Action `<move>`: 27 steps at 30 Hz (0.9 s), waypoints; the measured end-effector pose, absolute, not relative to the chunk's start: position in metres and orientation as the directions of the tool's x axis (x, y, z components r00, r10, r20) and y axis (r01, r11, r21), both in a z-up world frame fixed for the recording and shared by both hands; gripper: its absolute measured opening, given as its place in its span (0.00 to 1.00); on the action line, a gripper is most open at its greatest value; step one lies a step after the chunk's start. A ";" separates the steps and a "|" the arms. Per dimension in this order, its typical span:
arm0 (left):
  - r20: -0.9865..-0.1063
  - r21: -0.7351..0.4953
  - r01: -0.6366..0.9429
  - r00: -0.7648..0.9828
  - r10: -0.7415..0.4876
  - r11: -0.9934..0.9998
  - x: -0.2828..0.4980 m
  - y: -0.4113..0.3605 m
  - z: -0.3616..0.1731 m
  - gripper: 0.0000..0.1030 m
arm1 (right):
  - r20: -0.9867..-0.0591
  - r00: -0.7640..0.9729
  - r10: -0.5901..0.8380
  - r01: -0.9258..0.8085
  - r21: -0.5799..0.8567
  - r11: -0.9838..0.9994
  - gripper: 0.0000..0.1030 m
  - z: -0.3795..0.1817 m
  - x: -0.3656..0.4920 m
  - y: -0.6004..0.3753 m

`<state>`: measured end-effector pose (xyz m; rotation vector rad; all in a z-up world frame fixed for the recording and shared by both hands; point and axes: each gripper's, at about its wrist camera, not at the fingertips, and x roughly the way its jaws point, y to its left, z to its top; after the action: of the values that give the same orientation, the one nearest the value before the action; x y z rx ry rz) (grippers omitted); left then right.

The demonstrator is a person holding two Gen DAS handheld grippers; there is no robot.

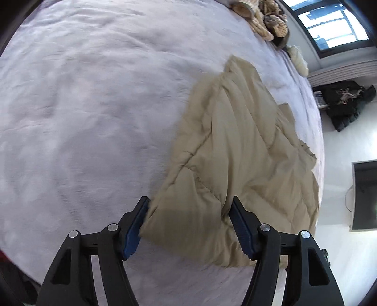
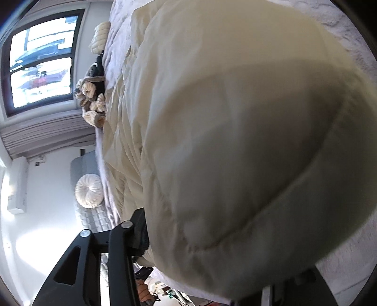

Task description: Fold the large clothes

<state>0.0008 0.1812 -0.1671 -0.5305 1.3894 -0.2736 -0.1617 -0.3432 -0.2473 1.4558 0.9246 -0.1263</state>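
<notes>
A beige quilted jacket [image 1: 238, 146] lies on the lavender bedspread [image 1: 82, 106], stretching from the bed's right edge toward me. My left gripper [image 1: 190, 202] is open just above the cover. The jacket's near corner lies loose between its blue pads [image 1: 133, 233]. In the right wrist view the same jacket [image 2: 235, 131] bulges up close and fills most of the picture. It drapes over my right gripper [image 2: 212, 240], whose jaws stand wide apart. Only its left finger [image 2: 139, 226] shows clearly; the other is mostly buried under fabric.
A heap of tan and brown knitwear [image 1: 266, 18] sits at the bed's far end by the window [image 1: 334, 26]. Dark clothes [image 1: 344, 103] lie on the floor beyond the bed's edge, near a dark screen [image 1: 365, 195]. A round white cushion [image 2: 89, 190] rests beside the bed.
</notes>
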 end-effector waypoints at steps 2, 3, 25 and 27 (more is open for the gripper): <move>-0.878 -0.466 -0.104 0.181 -0.444 0.879 0.000 0.186 -0.158 0.66 | -0.628 0.635 0.450 0.613 0.764 0.201 0.60 -0.239 -0.158 -0.341; -0.885 -0.446 -0.087 0.192 -0.424 0.891 -0.001 0.187 -0.151 0.66 | -0.640 0.623 0.450 0.619 0.755 0.216 0.61 -0.235 -0.158 -0.339; -0.934 -0.302 -0.022 0.205 -0.291 0.953 0.017 0.175 -0.139 0.66 | -0.689 0.430 0.583 0.452 0.723 0.522 0.67 -0.164 -0.098 -0.257; -0.934 -0.307 -0.016 0.199 -0.298 0.952 0.018 0.177 -0.144 0.66 | -0.691 0.430 0.581 0.427 0.722 0.544 0.67 -0.159 -0.087 -0.246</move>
<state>0.0182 0.1767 -0.1436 -0.2718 1.3611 -0.2006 -0.0870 -0.2461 -0.1586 1.0564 1.1832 0.1228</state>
